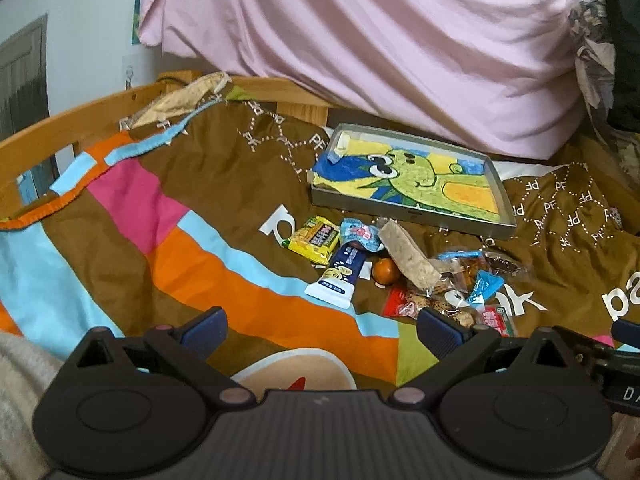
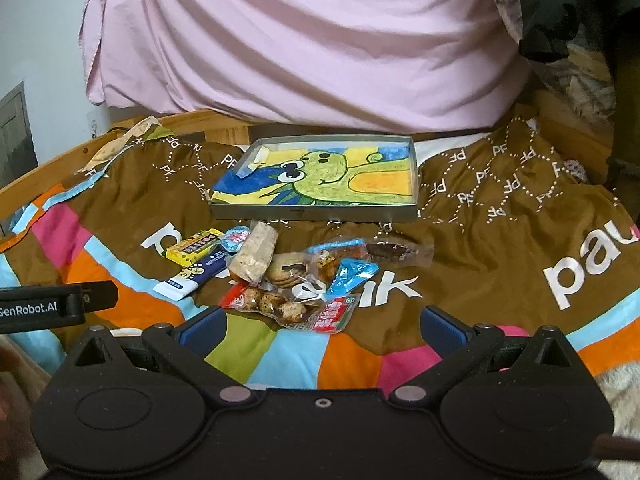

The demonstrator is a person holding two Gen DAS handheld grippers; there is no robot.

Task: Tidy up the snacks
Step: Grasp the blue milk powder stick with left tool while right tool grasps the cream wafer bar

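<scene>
Both the left gripper and right gripper are held with fingers apart near the snack pile, the tray lying beyond on the bed.

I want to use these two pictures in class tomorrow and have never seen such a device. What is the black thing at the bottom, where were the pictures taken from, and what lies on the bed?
The black thing is a hand-held gripper with two blue-padded fingers; a person carries one in each hand. Each has a wide-angle camera looking forward along its fingers, so one picture comes from the left gripper and one from the right gripper. Both are open and hold nothing.

Ahead, on a colourful bedspread, lies a heap of wrapped snacks, among them a yellow packet and a dark blue and white packet. Behind the heap sits a shallow grey tray with a cartoon drawing inside and no snacks in it. Pink cloth hangs behind.
</scene>
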